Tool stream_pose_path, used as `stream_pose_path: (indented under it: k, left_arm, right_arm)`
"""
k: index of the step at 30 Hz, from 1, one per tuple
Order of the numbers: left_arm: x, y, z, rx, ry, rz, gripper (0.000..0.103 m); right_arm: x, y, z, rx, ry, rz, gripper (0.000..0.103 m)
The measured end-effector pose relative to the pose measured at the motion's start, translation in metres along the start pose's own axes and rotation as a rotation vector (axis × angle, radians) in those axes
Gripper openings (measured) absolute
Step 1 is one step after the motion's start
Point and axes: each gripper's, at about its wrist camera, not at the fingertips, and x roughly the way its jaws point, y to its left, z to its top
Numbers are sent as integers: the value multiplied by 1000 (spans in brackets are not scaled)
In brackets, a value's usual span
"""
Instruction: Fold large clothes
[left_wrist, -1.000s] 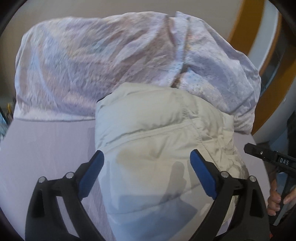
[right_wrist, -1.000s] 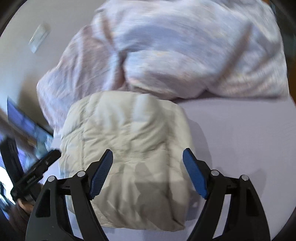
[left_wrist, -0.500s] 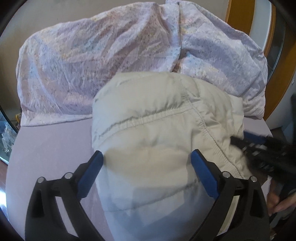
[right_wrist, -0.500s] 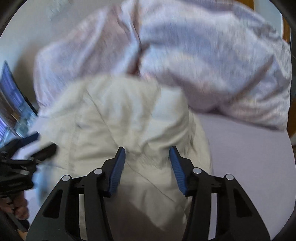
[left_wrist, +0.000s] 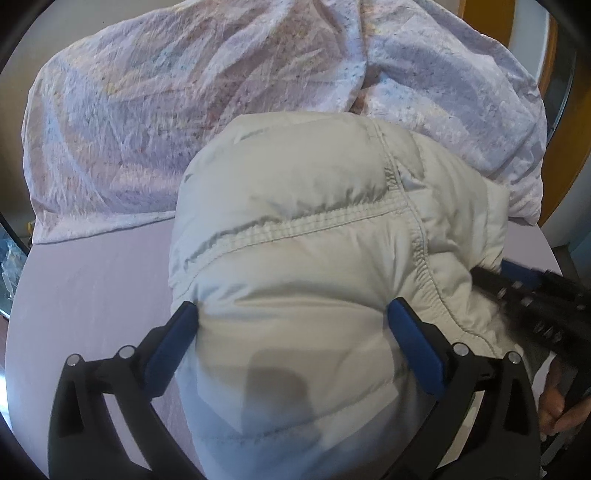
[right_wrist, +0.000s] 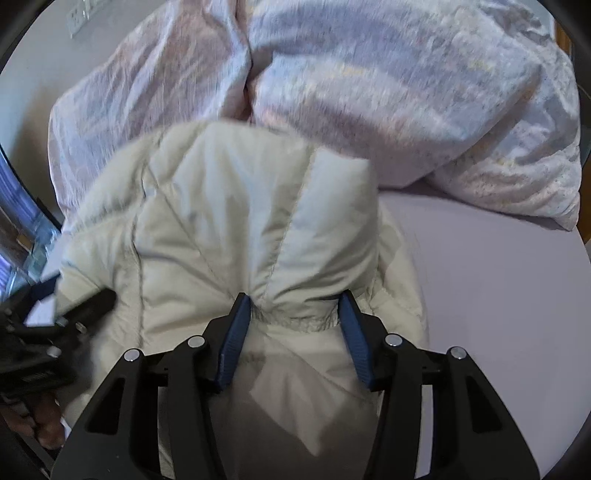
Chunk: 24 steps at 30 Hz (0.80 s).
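A puffy cream quilted jacket lies bundled on the lilac bed sheet. My left gripper straddles its near bulge. Its jaws are opening, the padding swells between the blue pads, and they do not squeeze it. In the right wrist view the jacket is bunched into a fold, and my right gripper is shut on that fold. The right gripper shows at the jacket's right edge in the left wrist view. The left gripper shows at the jacket's left edge.
A crumpled pale patterned duvet is heaped behind the jacket, right against it, and fills the back of the right wrist view too. Bare sheet lies to the right. A person's hand holds the right gripper's handle.
Both grippers have come down closer onto the jacket. The right gripper's jaws have narrowed from wide apart to pinching a fold of it. The left jaws stay wide.
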Motion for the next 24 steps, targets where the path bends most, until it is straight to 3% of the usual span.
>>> stream_pose_path:
  k: [4,9,24]
  left_arm:
    - [3,1,1,2,5,2,101]
    - [6,-1,1,20,4,13,101]
    - [13,-5,2,35,6,43,101]
  right_arm:
    - [6,-4,7,52,-1,0,52]
    - [27,1,1,7,34,-38,54]
    - [42,-10,-16,43,22,-7,55]
